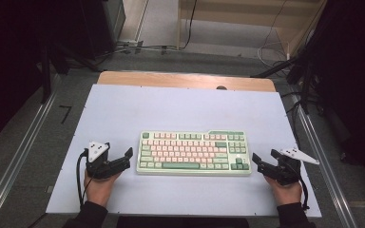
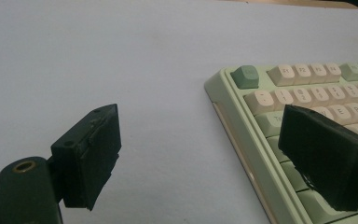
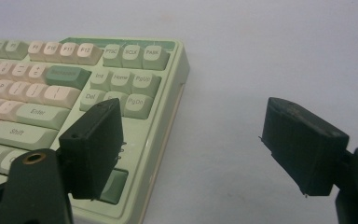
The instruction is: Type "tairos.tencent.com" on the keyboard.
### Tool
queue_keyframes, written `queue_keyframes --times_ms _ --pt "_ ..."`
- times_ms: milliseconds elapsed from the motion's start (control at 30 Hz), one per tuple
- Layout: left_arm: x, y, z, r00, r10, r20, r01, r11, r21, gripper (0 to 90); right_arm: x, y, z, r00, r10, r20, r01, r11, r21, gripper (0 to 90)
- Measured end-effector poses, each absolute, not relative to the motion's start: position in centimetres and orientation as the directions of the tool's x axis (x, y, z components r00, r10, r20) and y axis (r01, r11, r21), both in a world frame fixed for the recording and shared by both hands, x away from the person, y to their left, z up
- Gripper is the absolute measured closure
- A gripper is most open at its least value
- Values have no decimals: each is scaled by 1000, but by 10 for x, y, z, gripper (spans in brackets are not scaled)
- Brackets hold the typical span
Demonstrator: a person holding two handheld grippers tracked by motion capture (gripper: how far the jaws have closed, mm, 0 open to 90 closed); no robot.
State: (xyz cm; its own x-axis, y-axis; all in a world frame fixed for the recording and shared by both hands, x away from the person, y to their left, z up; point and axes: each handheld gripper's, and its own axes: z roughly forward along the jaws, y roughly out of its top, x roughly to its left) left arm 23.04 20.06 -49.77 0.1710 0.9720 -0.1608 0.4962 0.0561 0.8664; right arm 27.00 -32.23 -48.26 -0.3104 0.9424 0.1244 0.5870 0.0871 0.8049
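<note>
A pale green keyboard [image 1: 194, 153] with pink and green keys lies flat in the middle of the white sheet [image 1: 171, 109]. My left gripper [image 1: 120, 152] rests just off the keyboard's left end, held by a hand, its jaws open and pointing toward the keyboard. In the left gripper view, the left gripper [image 2: 200, 135] has the keyboard [image 2: 307, 93] corner ahead of its wide jaws, with nothing gripped. My right gripper [image 1: 265, 156] sits off the right end, also open. In the right gripper view, the right gripper [image 3: 193, 121] faces the keyboard [image 3: 51, 93] right edge, pads apart from it.
The white sheet covers a wooden table whose far edge [image 1: 185, 80] shows beyond it. Metal rails [image 1: 19, 161] run along both sides. Cables [image 1: 138, 47] lie on the floor behind. Bare sheet stretches beyond the keyboard and in front of it.
</note>
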Motion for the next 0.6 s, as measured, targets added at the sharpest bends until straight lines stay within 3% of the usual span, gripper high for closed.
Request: queue_keyframes --times_ms 600 --pt "233 195 -497 198 965 -172 494 53 868 157 270 -320 -483 -315 941 123 586 91 805 188"
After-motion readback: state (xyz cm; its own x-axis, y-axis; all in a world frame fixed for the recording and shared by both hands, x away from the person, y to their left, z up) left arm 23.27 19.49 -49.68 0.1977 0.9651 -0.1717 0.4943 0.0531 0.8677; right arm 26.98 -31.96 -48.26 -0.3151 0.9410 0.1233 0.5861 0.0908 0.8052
